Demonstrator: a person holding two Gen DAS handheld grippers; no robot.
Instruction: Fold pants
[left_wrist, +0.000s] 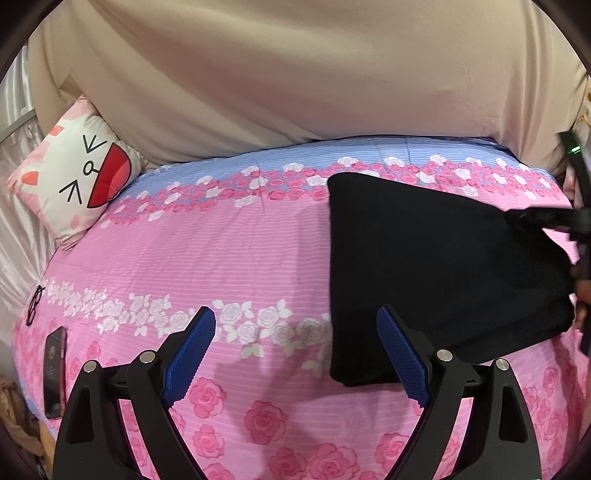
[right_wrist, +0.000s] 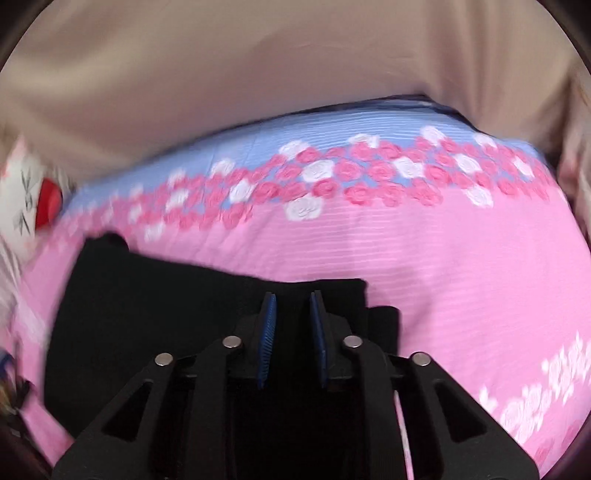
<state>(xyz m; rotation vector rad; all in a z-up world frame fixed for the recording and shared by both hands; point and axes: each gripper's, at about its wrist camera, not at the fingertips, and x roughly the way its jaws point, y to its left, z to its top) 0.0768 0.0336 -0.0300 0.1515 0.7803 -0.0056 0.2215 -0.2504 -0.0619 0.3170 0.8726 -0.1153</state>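
The black pants (left_wrist: 436, 266) lie folded into a compact block on the pink rose bedspread (left_wrist: 229, 258), right of centre in the left wrist view. My left gripper (left_wrist: 295, 332) is open and empty, just left of the pants' near corner. In the right wrist view, which is blurred, my right gripper (right_wrist: 292, 306) has its blue pads a narrow gap apart, with black pants fabric (right_wrist: 147, 314) in and under that gap. The right gripper also shows at the pants' right edge (left_wrist: 546, 218).
A cat-face pillow (left_wrist: 77, 170) leans at the back left. Glasses (left_wrist: 35, 304) and a phone (left_wrist: 55, 373) lie near the left bed edge. A beige curtain (left_wrist: 295, 74) hangs behind the bed.
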